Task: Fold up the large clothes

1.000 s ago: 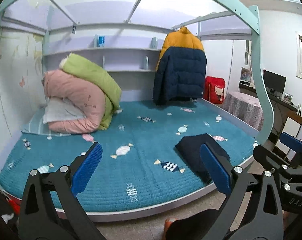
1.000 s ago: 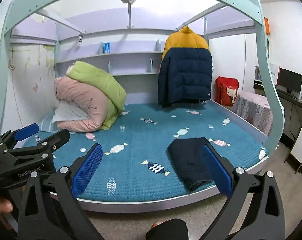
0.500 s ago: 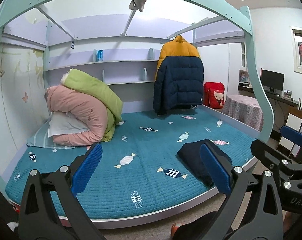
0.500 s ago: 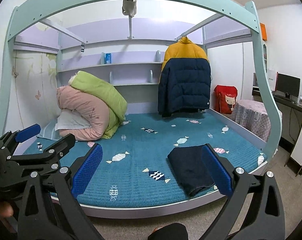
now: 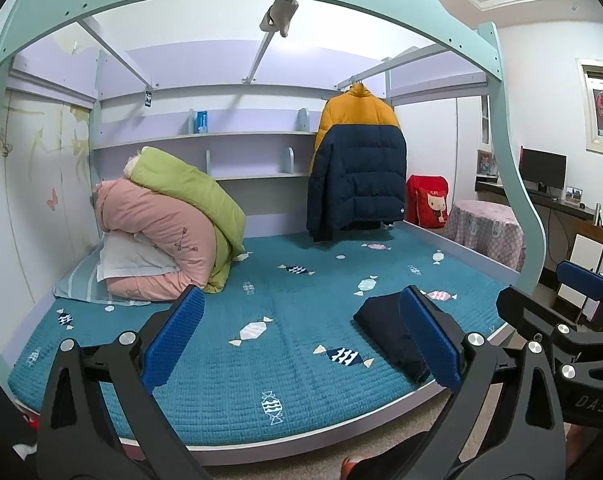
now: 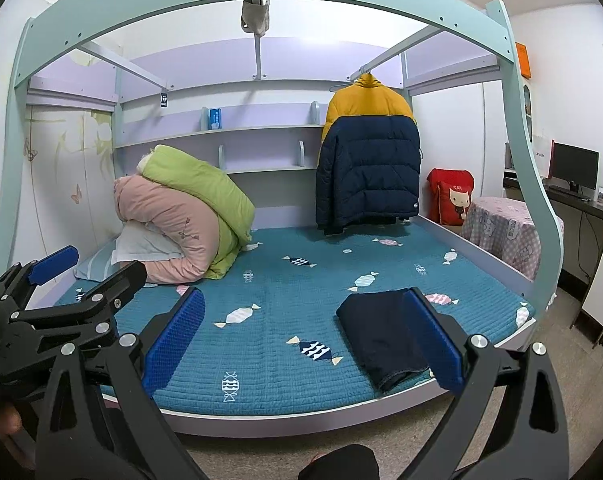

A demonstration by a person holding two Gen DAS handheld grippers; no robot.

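A folded dark navy garment (image 6: 381, 336) lies near the front right edge of the teal quilted bed (image 6: 269, 344) — left gripper (image 5: 301, 340) and right gripper (image 6: 301, 340) both spread apart, empty, short of the bed.

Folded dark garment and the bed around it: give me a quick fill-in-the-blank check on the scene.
1. The folded dark garment lies on the ____ quilt.
2. The puffer jacket ____ from a rail.
3. Both the left hand-held gripper and the right hand-held gripper are ____.

Missing: teal; hangs; open
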